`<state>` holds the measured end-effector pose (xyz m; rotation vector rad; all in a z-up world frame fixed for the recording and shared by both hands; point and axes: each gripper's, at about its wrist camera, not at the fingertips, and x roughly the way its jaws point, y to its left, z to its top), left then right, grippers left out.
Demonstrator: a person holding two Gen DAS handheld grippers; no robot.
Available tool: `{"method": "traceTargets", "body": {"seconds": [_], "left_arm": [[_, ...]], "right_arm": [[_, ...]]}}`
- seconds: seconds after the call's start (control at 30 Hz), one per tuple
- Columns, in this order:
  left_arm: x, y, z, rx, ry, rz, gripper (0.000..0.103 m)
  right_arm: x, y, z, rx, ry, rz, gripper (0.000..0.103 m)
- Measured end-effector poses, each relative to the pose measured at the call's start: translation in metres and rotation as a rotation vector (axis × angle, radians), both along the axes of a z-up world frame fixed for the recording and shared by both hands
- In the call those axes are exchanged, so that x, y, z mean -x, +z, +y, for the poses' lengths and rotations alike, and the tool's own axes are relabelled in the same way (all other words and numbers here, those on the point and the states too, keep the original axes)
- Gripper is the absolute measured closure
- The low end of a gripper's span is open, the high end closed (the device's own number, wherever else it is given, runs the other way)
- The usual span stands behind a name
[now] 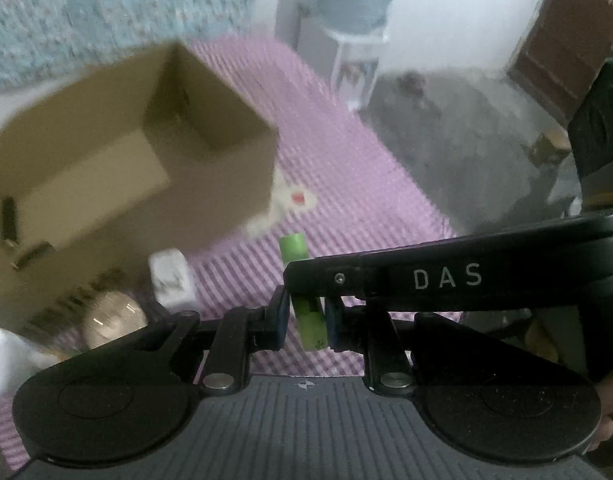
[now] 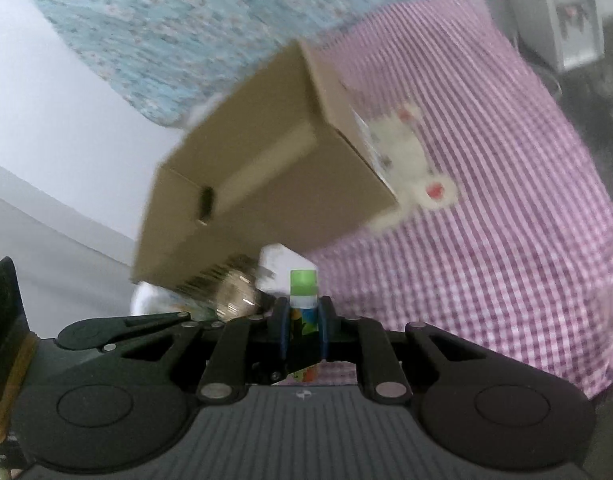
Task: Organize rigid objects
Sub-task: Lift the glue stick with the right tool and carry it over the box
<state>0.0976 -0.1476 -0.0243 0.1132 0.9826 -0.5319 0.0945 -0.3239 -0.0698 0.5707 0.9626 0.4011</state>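
Left gripper (image 1: 305,322) fingers clamped on green tube (image 1: 309,326); right gripper (image 2: 302,334) clamped on green-capped glue stick (image 2: 303,300). Both carried above pink checked bedcover (image 2: 486,220), near cardboard box (image 1: 118,160). Next: release into box.

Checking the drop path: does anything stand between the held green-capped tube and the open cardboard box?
Nothing visible blocks it. Both the left gripper and right gripper are shut on the green-capped tube, and the open cardboard box lies just beyond, its opening unobstructed.
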Motion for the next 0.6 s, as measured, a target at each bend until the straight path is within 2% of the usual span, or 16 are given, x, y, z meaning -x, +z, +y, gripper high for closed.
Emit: {"method": "traceTargets", "body": {"seconds": [0.13,0.3,0.43,0.6], "left_arm": [[-0.004,0.037,0.026,0.032,0.064,-0.084,0.085],[-0.024,0.064,0.064,0.027,0.168,-0.136,0.085],[-0.057,0.059,0.093,0.018,0.257,-0.086,0.085],[-0.103,0.029,0.126,0.022,0.351,0.055,0.085]], "right_arm": [[-0.008,0.039,0.016,-0.007,0.033,-0.095,0.087],[-0.038,0.073,0.057,-0.02,0.124,-0.182,0.087],[-0.082,0.073,0.093,-0.052,0.205,-0.156,0.087],[-0.144,0.044,0.131,-0.078,0.279,-0.016,0.087]]}}
